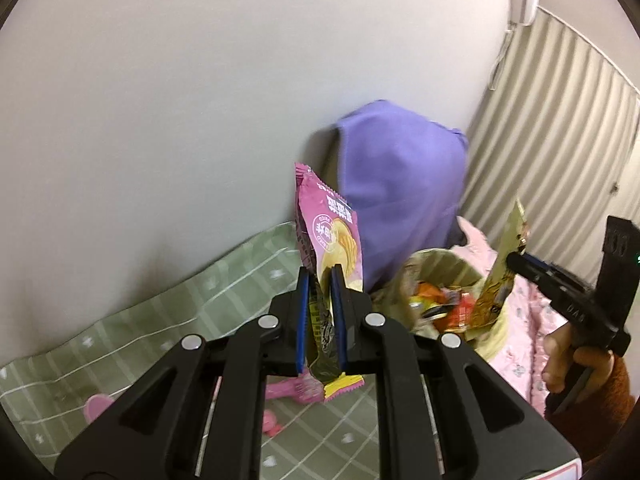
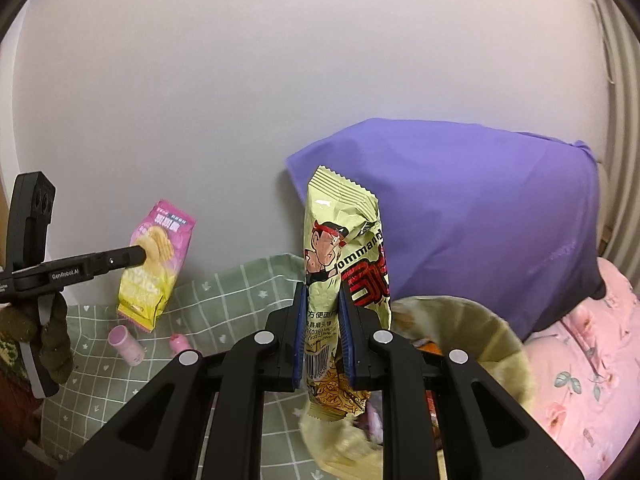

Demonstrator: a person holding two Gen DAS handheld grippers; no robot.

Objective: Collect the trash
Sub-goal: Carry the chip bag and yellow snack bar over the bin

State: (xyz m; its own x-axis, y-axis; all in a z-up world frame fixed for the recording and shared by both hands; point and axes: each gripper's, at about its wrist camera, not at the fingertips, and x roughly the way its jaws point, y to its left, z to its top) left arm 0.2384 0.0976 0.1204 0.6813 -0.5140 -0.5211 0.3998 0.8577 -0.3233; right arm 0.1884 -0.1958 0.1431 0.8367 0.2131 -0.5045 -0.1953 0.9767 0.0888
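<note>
Both wrappers pinched: left hand-held gripper [image 1: 320, 276] grasps pink wrapper [image 1: 328, 232], right hand-held gripper [image 2: 323, 294] grasps yellow-green wrapper [image 2: 344, 248]; light packets may flutter past bin [image 2: 500, 340] just ahead on early release.

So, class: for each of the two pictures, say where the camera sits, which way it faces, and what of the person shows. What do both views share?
Left wrist view: sits on the left gripper, facing the wall corner; its fingers clamp a pink snack packet. The right gripper and hand show.
Right wrist view: sits on the right gripper, facing the same wall; it holds a green noodle packet. The left gripper shows.
Shared: purple pillow, trash bin, green checked sheet.
</note>
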